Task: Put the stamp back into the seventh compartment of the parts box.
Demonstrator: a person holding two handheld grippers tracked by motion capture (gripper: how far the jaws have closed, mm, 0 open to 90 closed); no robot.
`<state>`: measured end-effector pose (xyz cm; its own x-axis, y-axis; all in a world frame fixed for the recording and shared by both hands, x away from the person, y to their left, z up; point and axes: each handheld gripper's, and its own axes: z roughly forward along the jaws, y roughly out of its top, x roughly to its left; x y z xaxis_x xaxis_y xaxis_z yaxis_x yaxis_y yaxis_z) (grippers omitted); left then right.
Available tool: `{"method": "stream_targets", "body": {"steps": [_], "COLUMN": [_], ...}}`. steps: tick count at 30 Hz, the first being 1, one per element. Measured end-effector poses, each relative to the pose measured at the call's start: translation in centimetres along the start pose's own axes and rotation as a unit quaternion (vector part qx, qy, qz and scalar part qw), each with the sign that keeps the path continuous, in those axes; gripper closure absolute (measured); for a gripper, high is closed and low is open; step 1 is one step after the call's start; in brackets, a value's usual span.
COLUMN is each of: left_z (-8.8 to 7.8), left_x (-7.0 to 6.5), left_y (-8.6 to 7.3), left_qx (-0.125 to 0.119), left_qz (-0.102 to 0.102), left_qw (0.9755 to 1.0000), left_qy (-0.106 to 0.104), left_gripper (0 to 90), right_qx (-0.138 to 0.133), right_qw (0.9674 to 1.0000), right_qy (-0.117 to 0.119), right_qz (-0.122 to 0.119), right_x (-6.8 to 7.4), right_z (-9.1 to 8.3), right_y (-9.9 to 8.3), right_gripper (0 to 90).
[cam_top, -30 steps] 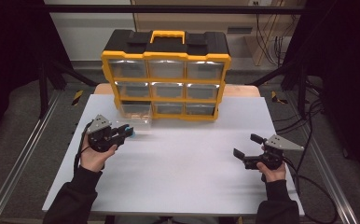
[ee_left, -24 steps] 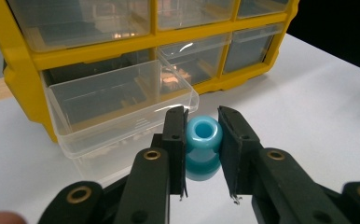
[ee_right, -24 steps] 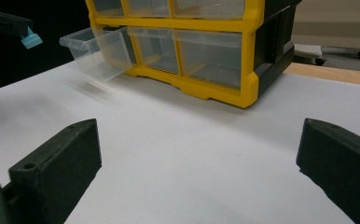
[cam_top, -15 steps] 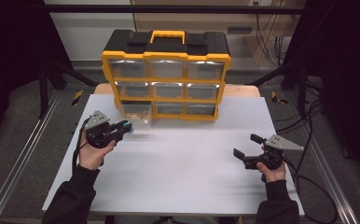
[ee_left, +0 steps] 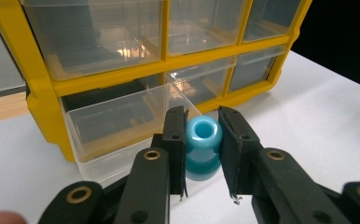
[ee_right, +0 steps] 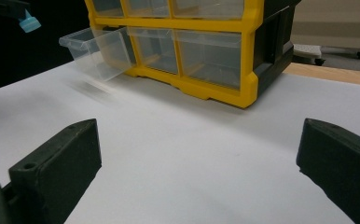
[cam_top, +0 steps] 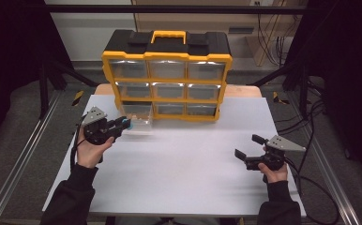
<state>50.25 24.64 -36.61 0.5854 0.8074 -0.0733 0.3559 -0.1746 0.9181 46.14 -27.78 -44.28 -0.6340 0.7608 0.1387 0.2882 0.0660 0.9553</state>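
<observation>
**Spool held at the open drawer**

The spool [ee_left: 202,147], a small light-blue piece with a hole through its top, sits clamped between the two black jaws of the left gripper [ee_left: 202,154] at the centre of the left gripper view; both pads press its sides. Just behind it, in the middle left of that view, stands the open drawer [ee_left: 122,123], a clear plastic one pulled out of the bottom row of the yellow cabinet [ee_left: 43,100] (its near corner lies right beside the spool, though whether they touch I cannot tell).

In the high view the left gripper [cam_top: 123,125] shows at centre left, the blue spool [cam_top: 128,124] at its tip, pointing toward the drawer [cam_top: 139,115] that juts from the cabinet's [cam_top: 167,58] lower left corner. The cabinet stands at the far edge of the white table [cam_top: 184,187].

The right gripper [cam_top: 247,147] rests low at the right of the high view, well apart from the cabinet, its jaws spread wide with nothing between them. In the right gripper view the drawer [ee_right: 96,51] and the spool [ee_right: 30,23] appear in the upper left.
</observation>
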Motion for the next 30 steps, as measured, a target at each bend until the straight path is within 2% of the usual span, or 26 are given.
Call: {"method": "stream_targets", "body": {"steps": [14, 30], "left_z": [0.6, 1.4], "left_x": [0.1, 0.7], "left_y": [1.5, 3.0], "left_qx": [-0.007, -0.005], "left_qz": [-0.002, -0.003], "left_qw": [1.0000, 1.0000], "left_qy": [-0.003, 0.007], "left_gripper": [72.5, 72.5], "right_qx": [0.001, 0.001], "right_qw": [1.0000, 1.0000], "right_qy": [0.000, 0.000], "right_qz": [0.002, 0.002], "right_x": [0.0, 0.0], "right_z": [0.0, 0.0], "right_y": [0.0, 0.0], "right_gripper": [0.3, 0.3]}}
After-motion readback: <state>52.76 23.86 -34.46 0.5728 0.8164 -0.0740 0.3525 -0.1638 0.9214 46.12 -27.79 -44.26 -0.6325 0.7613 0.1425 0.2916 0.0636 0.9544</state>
